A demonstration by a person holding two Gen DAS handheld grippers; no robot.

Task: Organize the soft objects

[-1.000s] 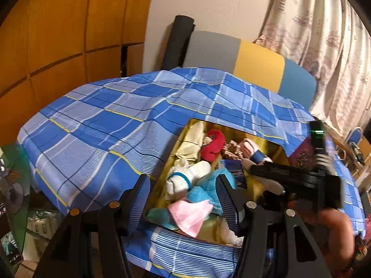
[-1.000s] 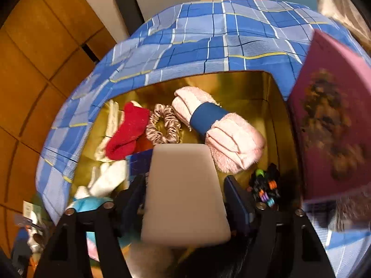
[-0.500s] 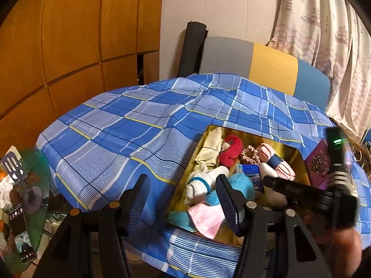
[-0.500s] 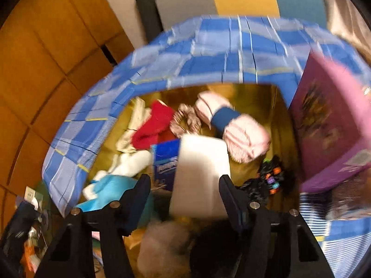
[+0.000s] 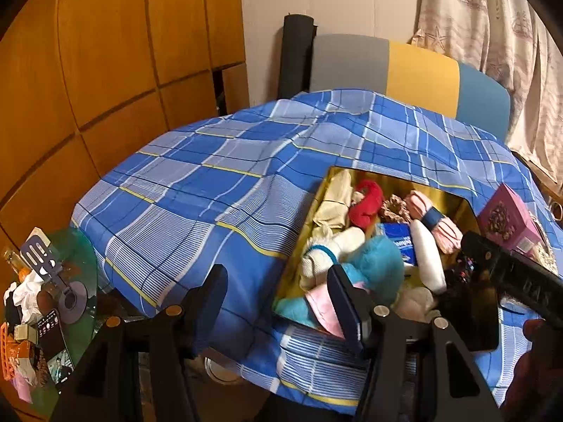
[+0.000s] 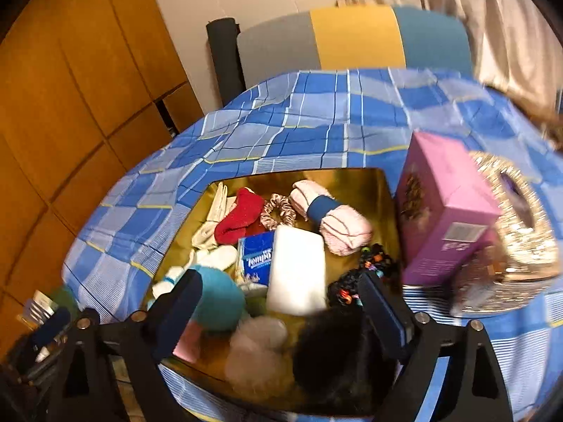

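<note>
Mostly done, by the look of it.

Left wrist view: the gold box (image 5: 468, 211) sits on the blue checked cloth (image 5: 211, 204) and is already packed: cream cloth (image 5: 334, 200), red sock (image 5: 367, 204), scrunchie (image 5: 396, 207), pink towel roll (image 5: 438, 219), tissue pack (image 5: 399, 242), white foam block (image 5: 427, 256), a blue plush (image 5: 380, 263). The left gripper (image 5: 276, 293) hangs at the box's near left corner, jaws apart, nothing between them; its right finger overlaps the plush in the picture, contact unclear. The right gripper's black body (image 5: 510, 277) crosses the box's right side.

Right wrist view: the right gripper (image 6: 281, 302) is above the near end of the box, jaws opening, pads clear of everything. The white foam block (image 6: 299, 274) lies flat in the box just ahead, between the fingers' line but not pinched, so I'd read it as dropped off. A beige pom-pom (image 6: 257, 348) and a dark fluffy thing (image 6: 334, 348) lie closest to the camera, inside the near edge.

Left outside: a purple box (image 6: 443, 207) and a glittery item (image 6: 517, 218), both just right of the gold box. Whether those count as soft I can't tell. Picture is blurred on that side.
</note>
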